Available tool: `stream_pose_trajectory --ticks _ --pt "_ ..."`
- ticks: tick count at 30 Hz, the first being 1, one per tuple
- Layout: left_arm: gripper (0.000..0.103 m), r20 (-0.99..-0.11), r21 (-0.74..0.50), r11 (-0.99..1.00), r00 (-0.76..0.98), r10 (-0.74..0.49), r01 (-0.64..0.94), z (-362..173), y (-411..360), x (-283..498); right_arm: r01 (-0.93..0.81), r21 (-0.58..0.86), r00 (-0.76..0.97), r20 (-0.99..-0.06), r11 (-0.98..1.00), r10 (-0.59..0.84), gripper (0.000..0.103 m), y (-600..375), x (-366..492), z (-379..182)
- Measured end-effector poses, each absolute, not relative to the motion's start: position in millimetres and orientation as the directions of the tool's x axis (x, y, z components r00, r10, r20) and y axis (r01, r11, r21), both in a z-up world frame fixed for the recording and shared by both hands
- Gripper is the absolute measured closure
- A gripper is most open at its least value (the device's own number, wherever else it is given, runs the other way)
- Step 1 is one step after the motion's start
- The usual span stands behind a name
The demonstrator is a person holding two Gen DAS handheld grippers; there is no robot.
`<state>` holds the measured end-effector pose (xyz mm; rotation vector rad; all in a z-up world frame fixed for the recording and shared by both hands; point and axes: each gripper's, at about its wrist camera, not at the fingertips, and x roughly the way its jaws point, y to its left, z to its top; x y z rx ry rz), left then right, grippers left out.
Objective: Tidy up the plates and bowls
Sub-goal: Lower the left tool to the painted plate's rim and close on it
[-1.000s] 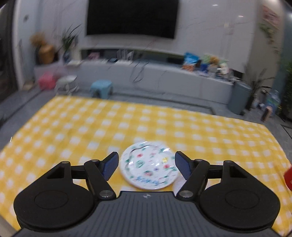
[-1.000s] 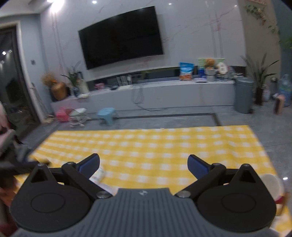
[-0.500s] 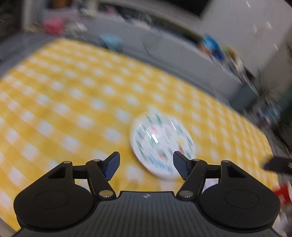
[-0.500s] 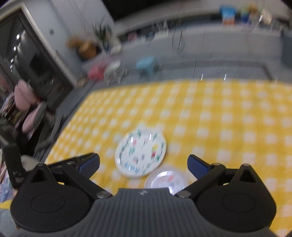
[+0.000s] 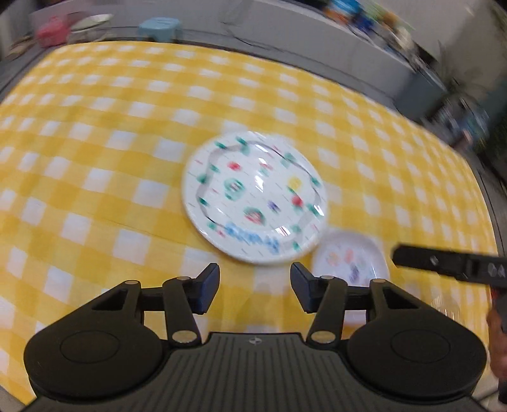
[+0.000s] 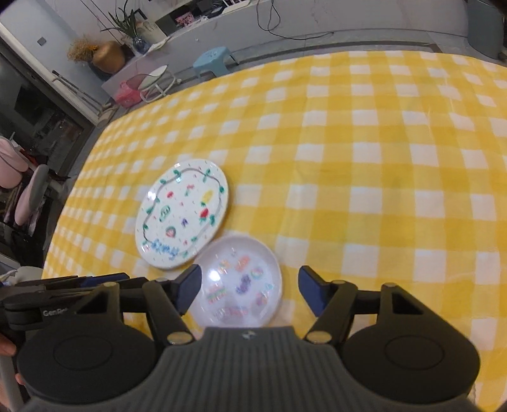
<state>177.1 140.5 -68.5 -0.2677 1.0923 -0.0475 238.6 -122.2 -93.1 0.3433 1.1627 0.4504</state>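
A white plate with coloured fruit prints (image 5: 255,196) lies on the yellow checked tablecloth (image 5: 95,133); it also shows in the right wrist view (image 6: 182,214). A smaller white bowl with coloured prints (image 6: 242,283) sits just beside the plate's near right edge, also seen in the left wrist view (image 5: 350,261). My left gripper (image 5: 255,290) is open and empty, hovering just short of the plate's near rim. My right gripper (image 6: 248,290) is open and empty, above the bowl, which lies between its fingers in the view.
The tablecloth (image 6: 380,158) covers the whole table. The right gripper's body (image 5: 450,264) juts in at the right of the left wrist view. Beyond the table stand a blue stool (image 6: 214,58), a side table (image 6: 155,80) and a grey bin (image 6: 484,25).
Both grippers have tilted down toward the table and come closer to the plate and bowl. The left gripper's jaws have narrowed somewhat but stay open. Plate and bowl have not moved.
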Motion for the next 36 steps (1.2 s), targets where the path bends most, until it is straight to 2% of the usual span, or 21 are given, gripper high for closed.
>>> stream_pose_trajectory --ticks 6,9,15,17,20,26,36 --pt "0.042 -0.849 -0.279 0.915 0.521 -0.093 -0.291 -63.5 180.0 186.7 -0.101 0.669 0.291 -0.688 0.736 0.665 0.033 -119.2 280.4 -82.0" --pt "0.042 -0.860 -0.332 0.877 0.493 -0.130 -0.348 -72.2 200.5 195.9 -0.083 0.675 0.265 -0.694 0.733 0.669 0.033 -111.8 297.3 -90.6" --pt "0.042 -0.873 -0.367 0.864 0.448 -0.192 -0.344 -84.6 218.7 199.9 -0.072 0.675 0.226 -0.707 0.735 0.671 0.035 -103.0 312.5 -124.9" --pt "0.046 -0.864 -0.403 0.851 0.447 -0.232 -0.336 -87.3 221.3 200.4 -0.069 0.684 0.215 -0.701 0.726 0.680 0.035 -105.5 315.4 -136.1" --pt "0.046 -0.863 -0.403 0.848 0.450 -0.227 -0.345 -88.0 223.4 201.7 -0.053 0.698 0.203 -0.693 0.715 0.692 0.040 -106.5 321.4 -150.7" --pt "0.046 -0.872 -0.396 0.849 0.433 -0.228 -0.351 -98.1 224.3 212.2 -0.034 0.775 0.211 -0.612 0.631 0.762 0.048 -111.0 331.0 -166.9" --pt "0.046 -0.810 -0.534 0.764 0.476 -0.341 -0.362 -107.4 239.5 217.6 0.025 0.848 0.193 -0.523 0.529 0.830 0.057 -122.7 341.1 -187.6"
